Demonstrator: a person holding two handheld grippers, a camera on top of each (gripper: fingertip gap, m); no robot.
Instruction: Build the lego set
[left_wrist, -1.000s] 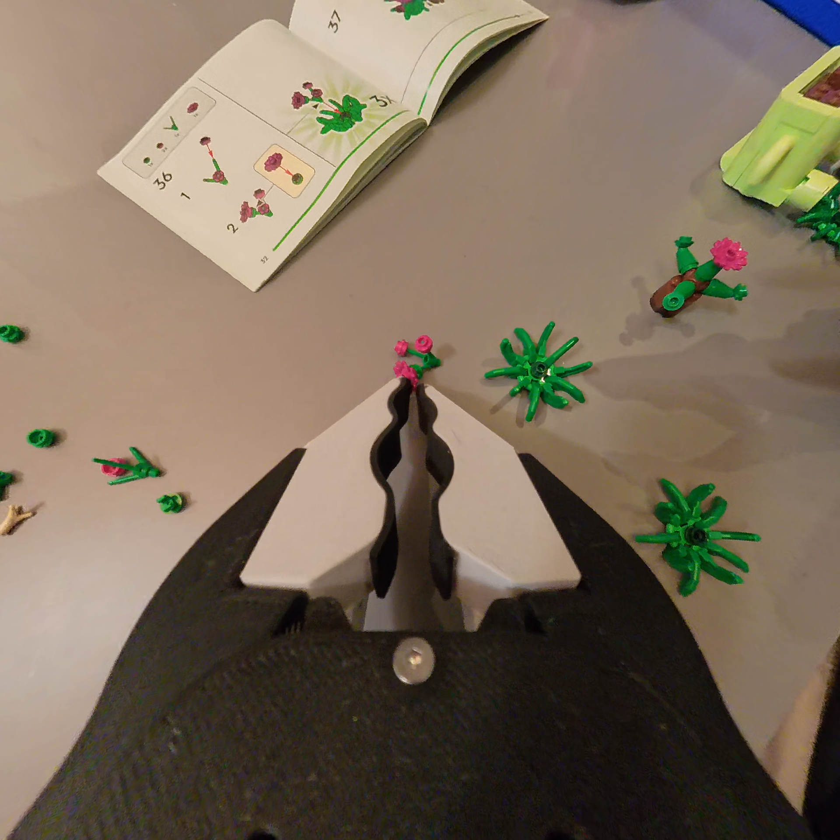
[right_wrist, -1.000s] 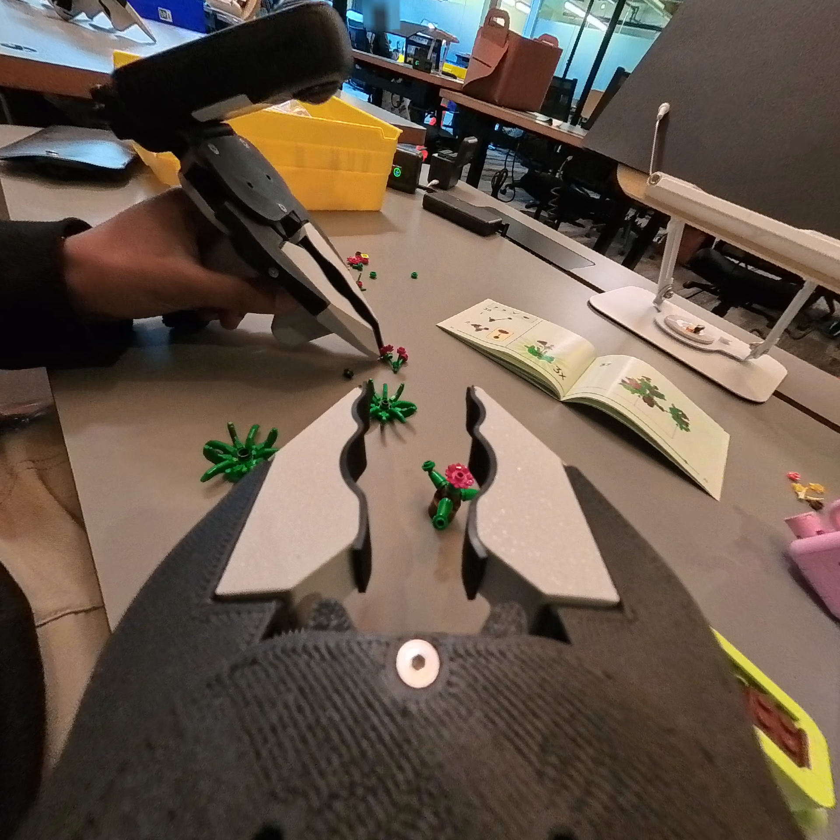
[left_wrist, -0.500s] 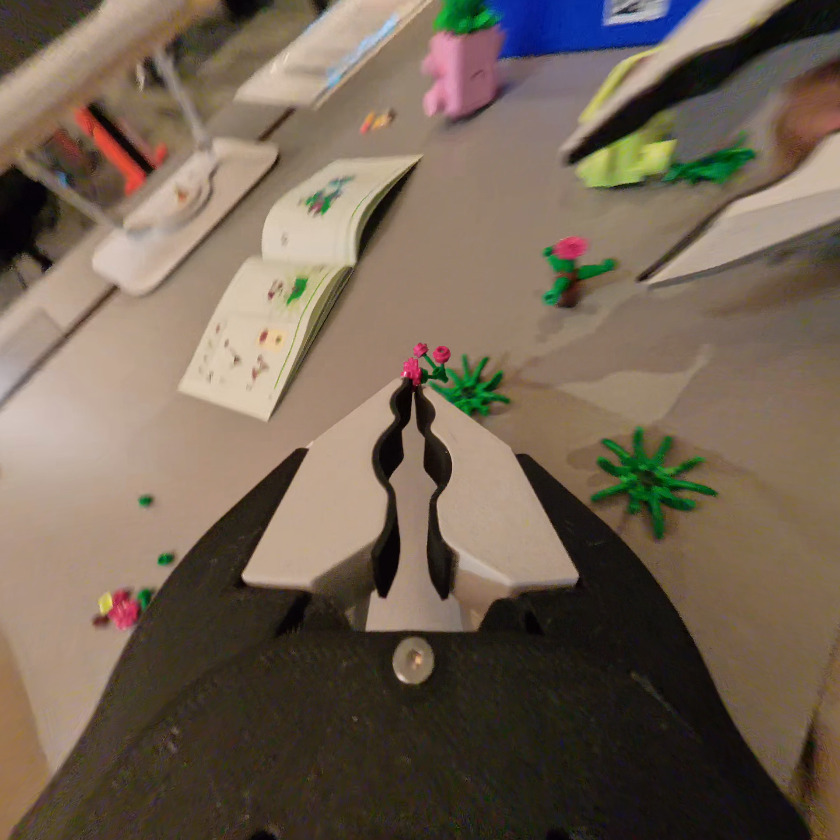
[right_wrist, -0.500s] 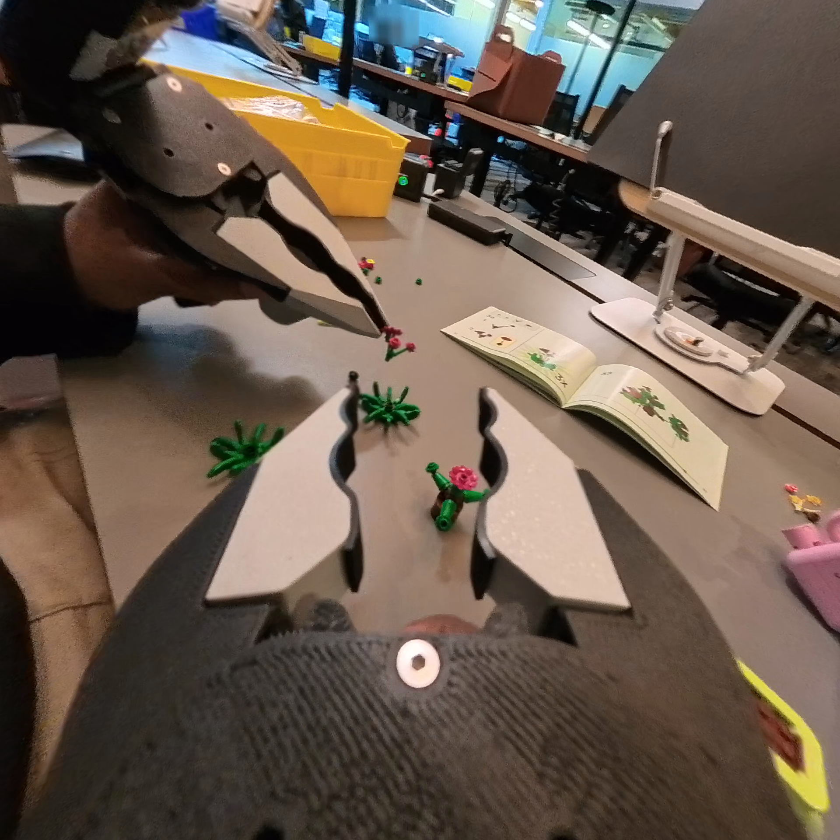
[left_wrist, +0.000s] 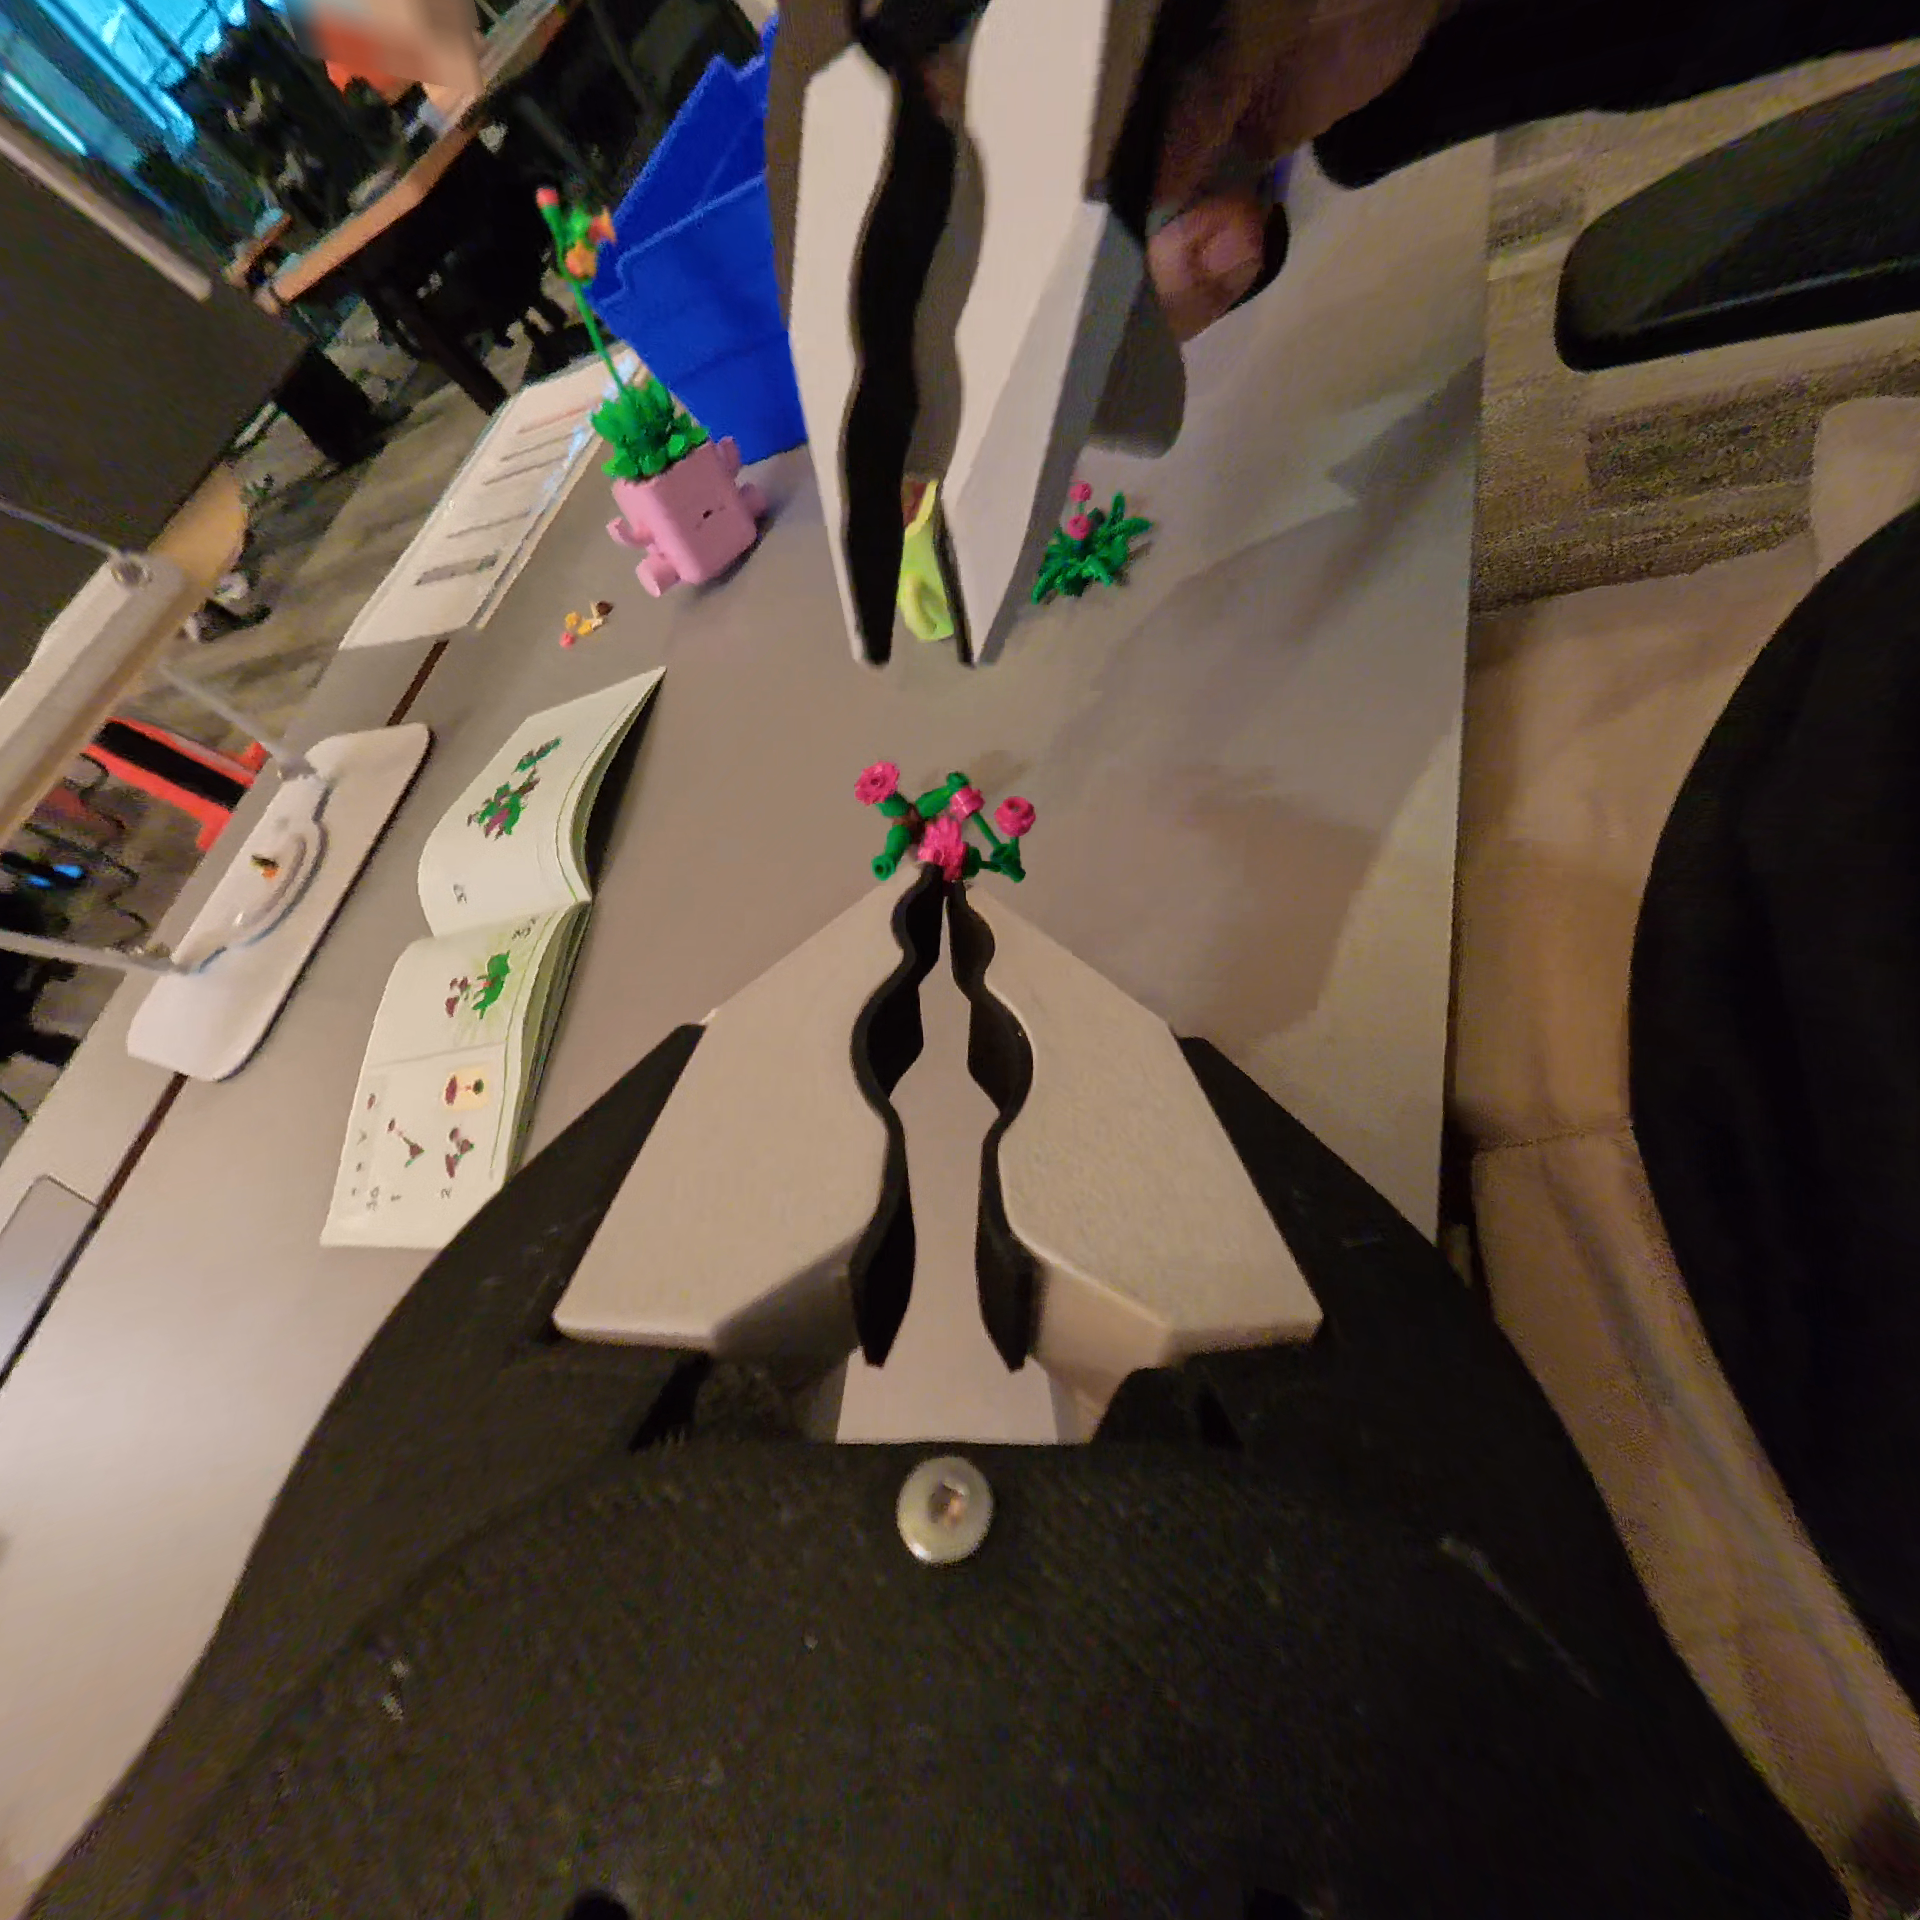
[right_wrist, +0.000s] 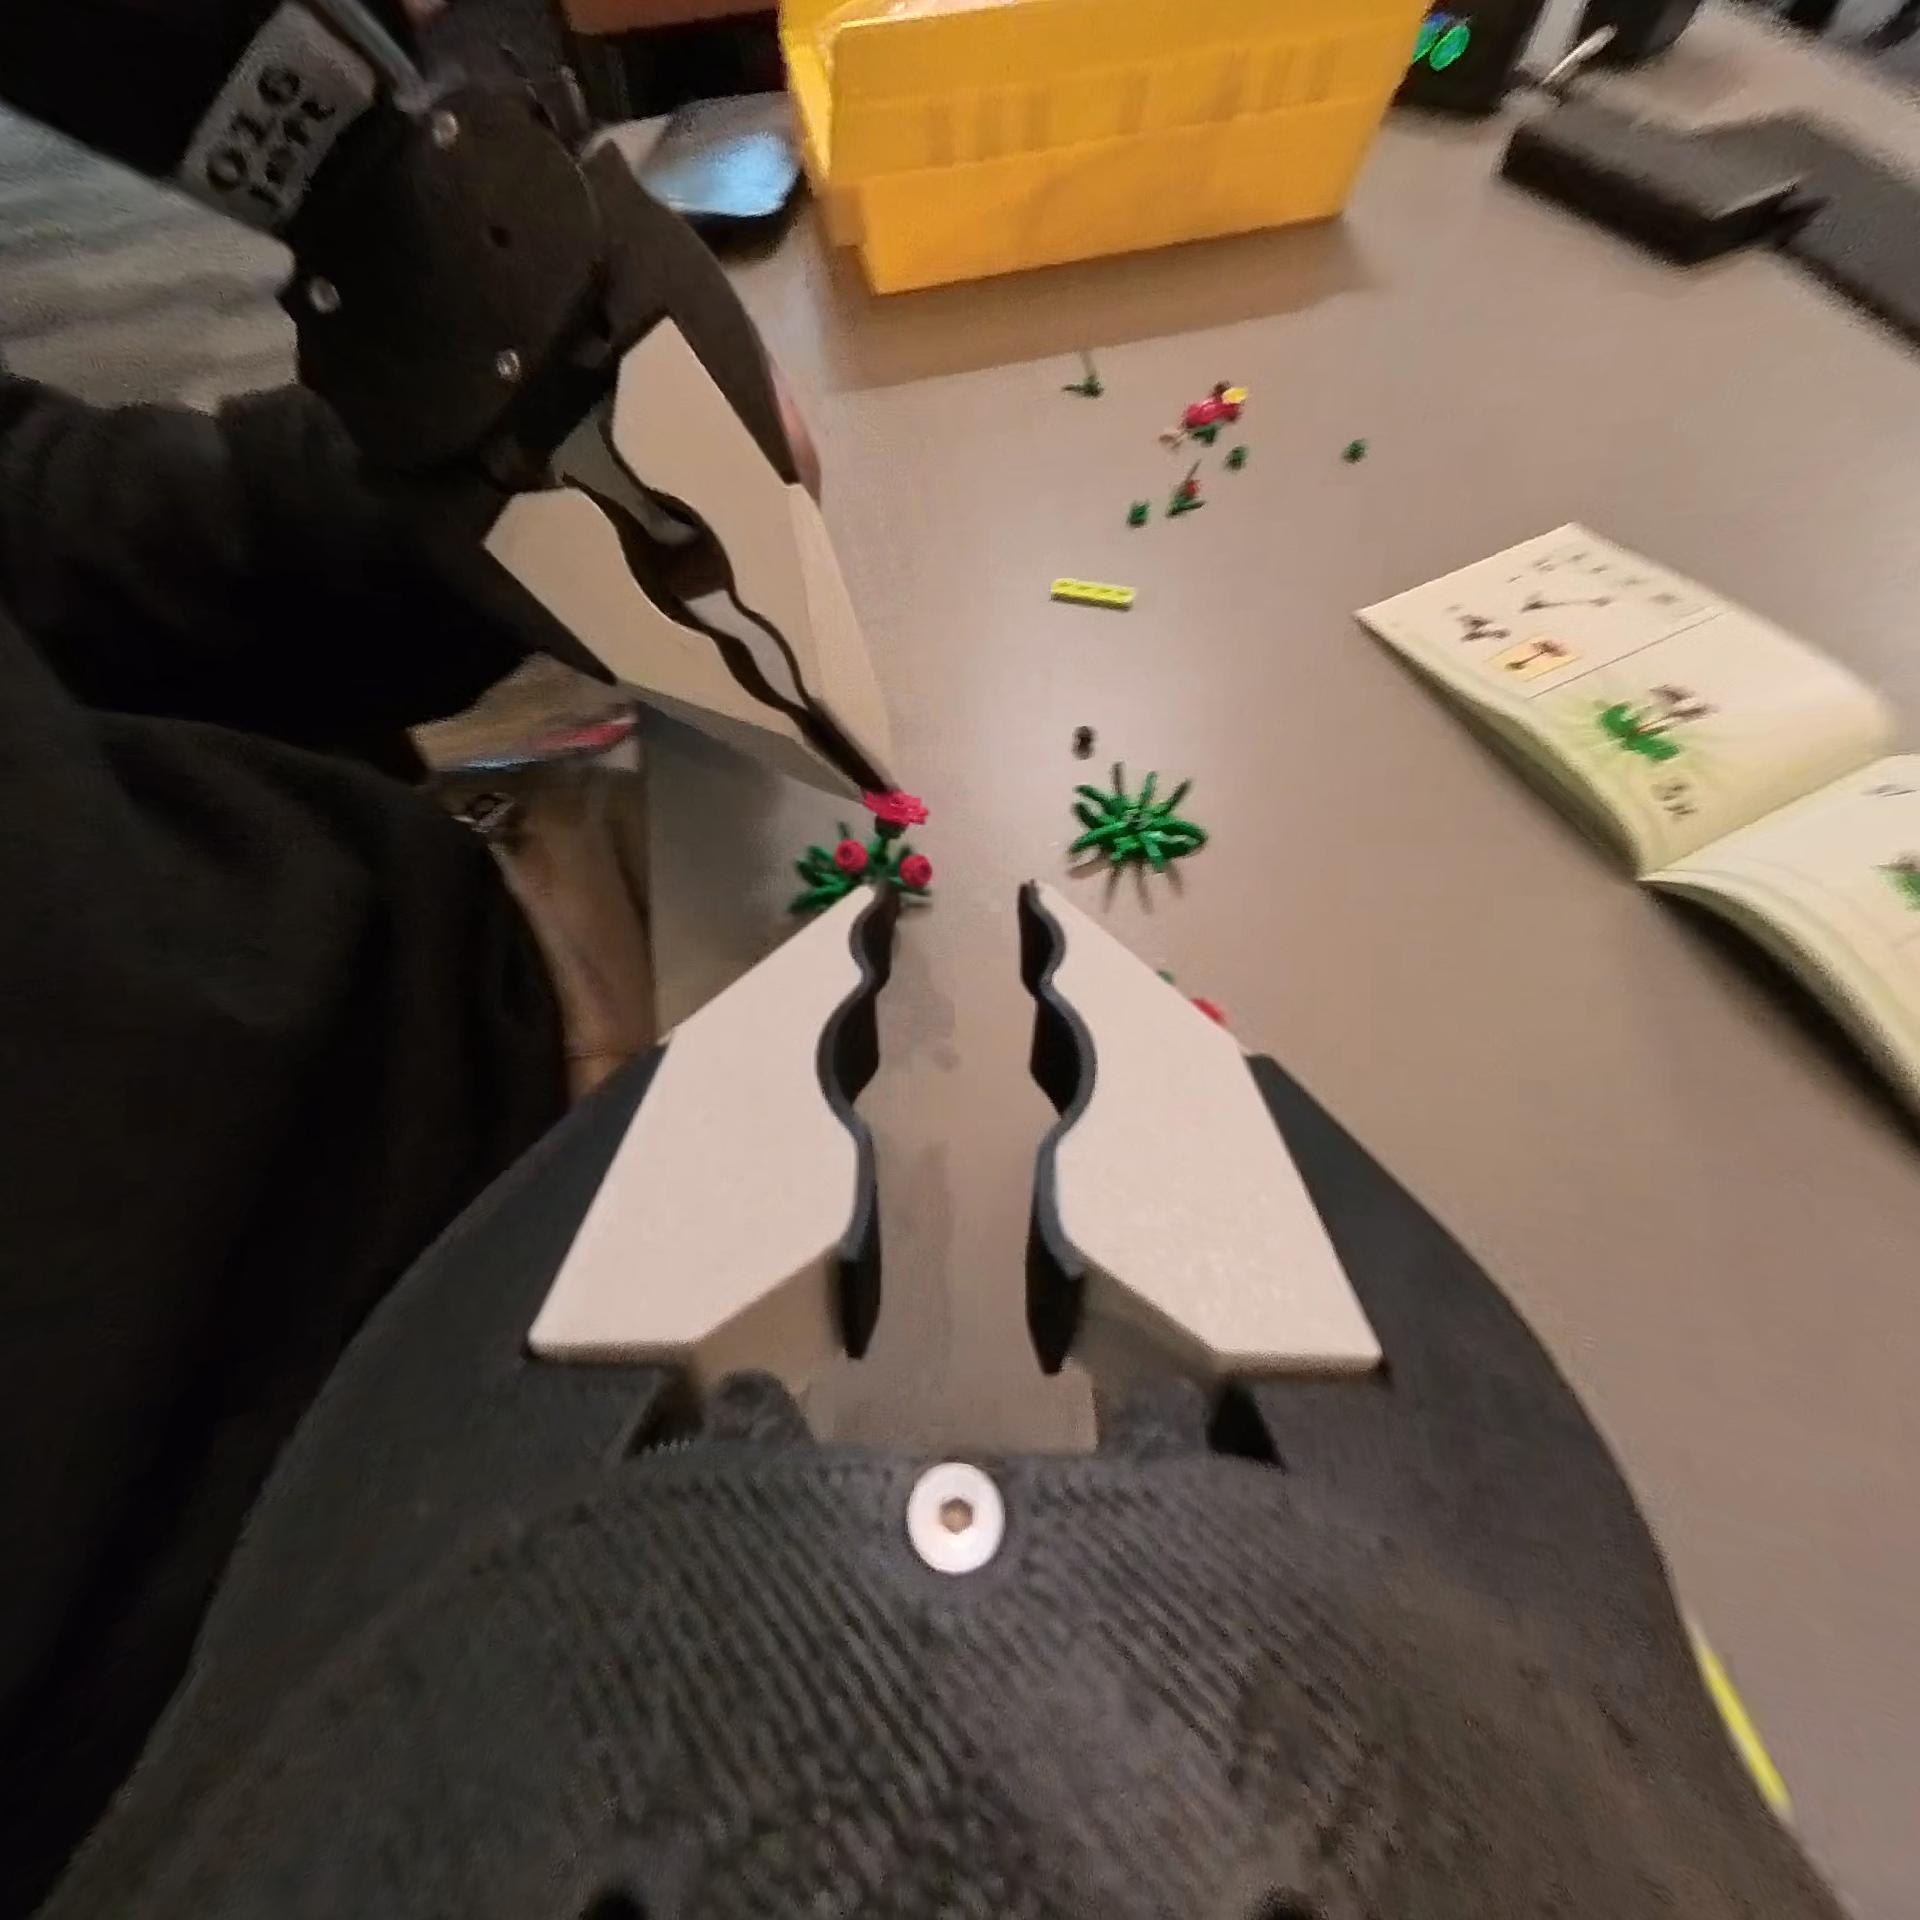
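My left gripper (left_wrist: 943, 883) is shut on a small green sprig with three pink flowers (left_wrist: 945, 844) and holds it above the grey table (left_wrist: 1299, 727). In the right wrist view the left gripper (right_wrist: 881, 792) grips the sprig (right_wrist: 896, 810) by its top flower, over a green leaf rosette (right_wrist: 821, 885). My right gripper (right_wrist: 956, 904) is open and empty, its tips just short of the sprig. It hangs tips-down beyond the sprig in the left wrist view (left_wrist: 920, 655). A brown stem piece with a pink flower (left_wrist: 881, 790) lies behind the sprig.
An open instruction booklet (right_wrist: 1662, 727) lies at the right. A second green rosette (right_wrist: 1138, 821), a black stud (right_wrist: 1084, 738), a lime plate (right_wrist: 1091, 592) and several loose bits (right_wrist: 1195, 447) lie ahead. A yellow bin (right_wrist: 1091, 125), a pink pot (left_wrist: 686, 509), a lime pot (left_wrist: 925, 582) and a blue bin (left_wrist: 707, 281) stand farther off. Spacing between my two grippers at the tips: around 4 centimeters.
My left gripper has lifted the flower sprig off the table and swung round toward the right gripper. The right gripper has turned left to face the sprig and its jaws have narrowed.
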